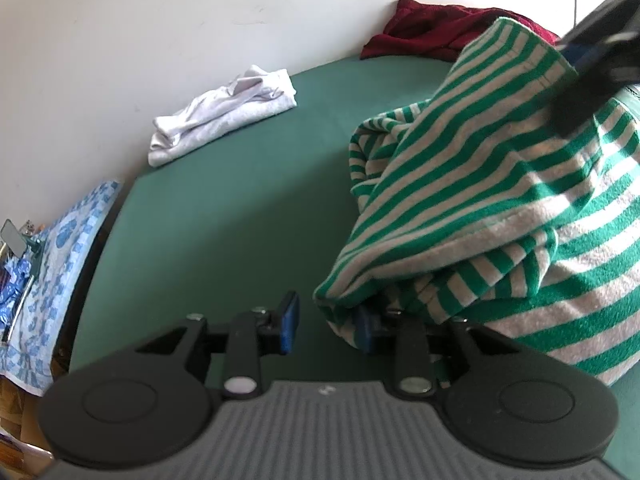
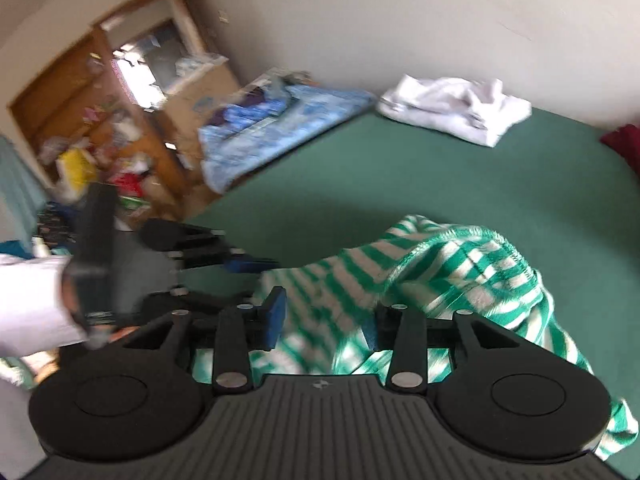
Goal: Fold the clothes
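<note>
The striped garment (image 1: 500, 208), green and pale, lies bunched on the green surface (image 1: 240, 208), partly lifted into a loose fold. It sits to the right of the left gripper (image 1: 326, 326), whose jaws are spread with bare surface in the gap; the cloth drapes over the right pad only, so nothing is pinched there. The right gripper (image 2: 324, 320) is the nearer one: the cloth runs straight between its jaws, which are spread and not pressing on it, as far as the blur lets me judge. From that gripper the garment stretches ahead and to the right, its raised fold running roughly across the view. The next grasp probably falls to the right jaws, which only need to close where they stand.

Count: one striped garment, one white folded bundle (image 1: 224, 120) by the wall, one dark red cloth (image 1: 448, 28) at the far edge, one blue patterned cloth (image 1: 60, 248) off the left side, two grippers.
</note>
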Tool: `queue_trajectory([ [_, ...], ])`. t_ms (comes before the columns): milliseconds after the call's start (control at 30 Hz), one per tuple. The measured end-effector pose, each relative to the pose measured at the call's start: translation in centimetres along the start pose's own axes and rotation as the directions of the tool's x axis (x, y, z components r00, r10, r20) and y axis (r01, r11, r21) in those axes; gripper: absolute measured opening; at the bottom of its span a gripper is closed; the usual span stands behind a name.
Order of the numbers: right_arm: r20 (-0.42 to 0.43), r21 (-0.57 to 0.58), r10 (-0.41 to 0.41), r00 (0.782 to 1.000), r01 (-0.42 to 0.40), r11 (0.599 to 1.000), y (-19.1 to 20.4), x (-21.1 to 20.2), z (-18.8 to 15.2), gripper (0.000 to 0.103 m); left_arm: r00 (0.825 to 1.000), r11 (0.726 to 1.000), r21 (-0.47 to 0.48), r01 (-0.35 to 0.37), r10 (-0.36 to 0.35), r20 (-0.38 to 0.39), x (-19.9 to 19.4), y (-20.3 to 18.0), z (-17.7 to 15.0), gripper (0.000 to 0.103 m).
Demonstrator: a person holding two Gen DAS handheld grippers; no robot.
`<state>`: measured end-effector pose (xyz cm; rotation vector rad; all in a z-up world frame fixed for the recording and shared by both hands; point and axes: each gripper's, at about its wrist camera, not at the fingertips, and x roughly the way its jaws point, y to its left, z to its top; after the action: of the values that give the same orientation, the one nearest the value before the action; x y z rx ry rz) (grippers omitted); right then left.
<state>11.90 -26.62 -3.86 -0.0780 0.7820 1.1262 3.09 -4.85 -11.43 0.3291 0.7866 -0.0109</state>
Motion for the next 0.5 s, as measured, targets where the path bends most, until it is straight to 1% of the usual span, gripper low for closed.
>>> queue_trajectory([
  [33, -0.012, -0.029, 0.000, 1.000, -0.001, 1.000, 0.4, -0.3, -0.4, 0.054, 1.000, 1.000, 0.001, 0.000, 0.000, 0.001, 0.0, 0.0, 0.0, 0.031],
  [133, -0.049, -0.117, -0.001, 0.999, -0.004, 0.993, 1.7, -1.0, -1.5, 0.052, 1.000, 1.000, 0.004, -0.001, 0.001, 0.004, 0.1, 0.0, 0.0, 0.032],
  [233, -0.068, -0.247, -0.078, 0.995, 0.059, 0.967, 3.0, -0.1, -3.3, 0.044, 1.000, 1.000, 0.027, -0.007, 0.007, 0.007, 0.1, -0.4, 0.2, 0.032],
  [267, -0.067, -0.288, -0.102, 0.993, 0.078, 0.954, 3.3, 0.2, -3.9, 0.037, 1.000, 0.999, 0.033, -0.010, 0.010, 0.008, 0.1, -0.5, 0.2, 0.032],
  [300, -0.053, -0.315, -0.137, 0.989, 0.114, 0.942, 3.4, 0.5, -4.4, 0.027, 1.000, 0.999, 0.040, -0.013, 0.013, 0.010, 0.1, -0.6, 0.3, 0.032],
  [333, -0.037, -0.317, -0.160, 0.986, 0.140, 0.938, 3.4, 0.6, -4.7, 0.010, 1.000, 0.999, 0.050, -0.018, 0.017, 0.013, 0.1, -0.7, 0.3, 0.031],
  [400, 0.001, -0.272, -0.157, 0.988, 0.151, 0.950, 3.1, 0.0, -4.5, 0.009, 1.000, 0.998, 0.066, -0.025, 0.024, 0.017, 0.1, -1.0, 0.3, 0.030],
  [467, 0.063, -0.218, -0.131, 0.989, 0.142, 0.966, 3.2, -1.8, -3.6, 0.009, 0.999, 0.997, 0.070, -0.022, 0.020, 0.034, -0.6, -1.0, 0.8, 0.017],
  [500, 0.096, -0.191, -0.118, 0.988, 0.135, 0.972, 3.3, -2.7, -3.2, 0.009, 0.999, 0.997, 0.072, -0.021, 0.018, 0.042, -0.9, -1.0, 1.0, 0.016],
])
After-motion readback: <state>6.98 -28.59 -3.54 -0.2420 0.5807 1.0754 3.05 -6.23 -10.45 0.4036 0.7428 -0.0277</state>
